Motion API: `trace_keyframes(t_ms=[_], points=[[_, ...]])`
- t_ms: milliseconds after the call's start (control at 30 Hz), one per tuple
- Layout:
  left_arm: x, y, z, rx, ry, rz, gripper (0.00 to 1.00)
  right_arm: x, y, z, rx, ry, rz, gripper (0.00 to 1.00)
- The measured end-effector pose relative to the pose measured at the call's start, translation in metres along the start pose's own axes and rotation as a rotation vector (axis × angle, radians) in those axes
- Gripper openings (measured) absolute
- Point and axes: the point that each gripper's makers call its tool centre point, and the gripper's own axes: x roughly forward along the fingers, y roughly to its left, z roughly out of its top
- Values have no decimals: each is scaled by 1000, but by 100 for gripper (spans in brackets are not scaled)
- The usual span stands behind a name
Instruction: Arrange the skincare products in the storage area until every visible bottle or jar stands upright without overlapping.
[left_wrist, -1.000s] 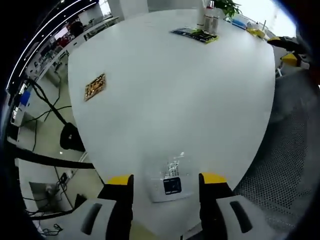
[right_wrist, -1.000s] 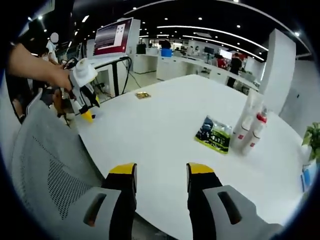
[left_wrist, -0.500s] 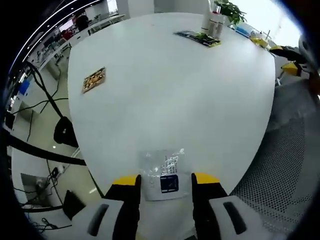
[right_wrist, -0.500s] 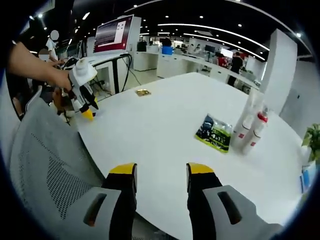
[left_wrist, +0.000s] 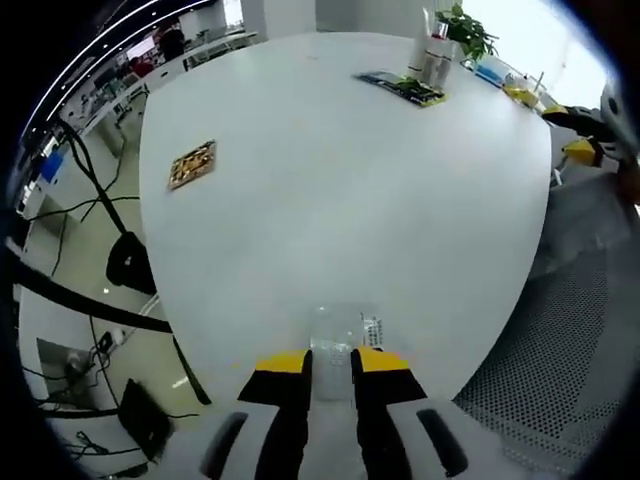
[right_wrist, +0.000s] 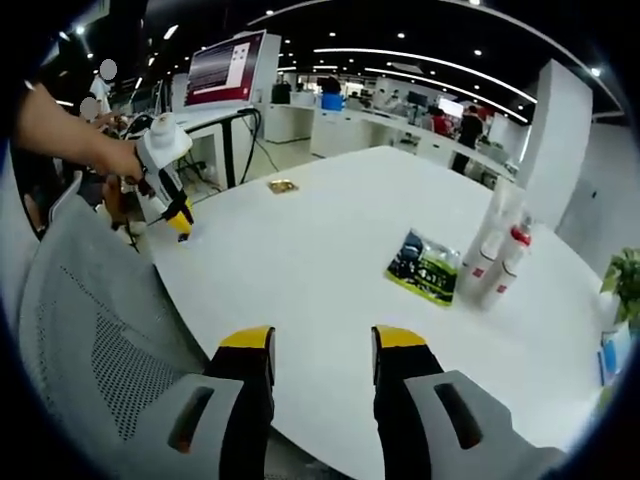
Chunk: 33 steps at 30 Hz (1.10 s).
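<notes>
Left hand-held gripper (left_wrist: 331, 362) pinching flat packet (left_wrist: 340, 330)

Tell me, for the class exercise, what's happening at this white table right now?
A person holds a tool in each hand. The left tool has its jaws nearly closed around a clear plastic packet at the near edge of the white table. The right tool hangs open over the table edge, holding nothing. Farther off, the bottles stand upright beside a dark green pouch, untouched so far. A small gold packet lies apart.
</notes>
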Motion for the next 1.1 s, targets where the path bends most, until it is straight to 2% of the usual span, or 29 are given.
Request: trace_keyframes(t_ms=[67,133,200,333,433,500,633,667,700,800,833,900,1100], points=[[1,-4,2,15,5,0,12,0,-1,0,-1,-3,-3,36],[4,-6,-2,13,36,-15,18,-1,-1,0,0,-4,-6,36],[2,-6,4,8,10,1,31,-1,-1,1,0,-6,-8,36],[0,-17,13,-23,-26,-37,51,-1,-2,1,0,-9,-14,36],[2,-31,12,-24,-4,-72,62,-1,-2,2,-1,-12,-14,36],[6,-37,7,25,25,-73,66,-2,-2,2,-2,-13,-15,36],[16,-35,-7,95,95,-50,65,-2,-2,2,-3,-13,-13,36],[17,-28,-4,167,80,-13,62,-2,-2,2,-3,-13,-14,36],[17,-33,-3,124,72,-38,62,-2,-2,2,-4,-12,-15,35],[16,-31,-3,121,78,-34,60,-2,-3,2,-5,-13,-18,35],[17,-32,-2,123,75,-36,56,-1,-3,2,-6,-12,-17,35],[15,-40,-1,155,74,-48,40,-1,-3,2,-8,-11,-18,35],[16,-44,-1,142,85,-45,40,-2,-3,3,-5,-20,-18,35]])
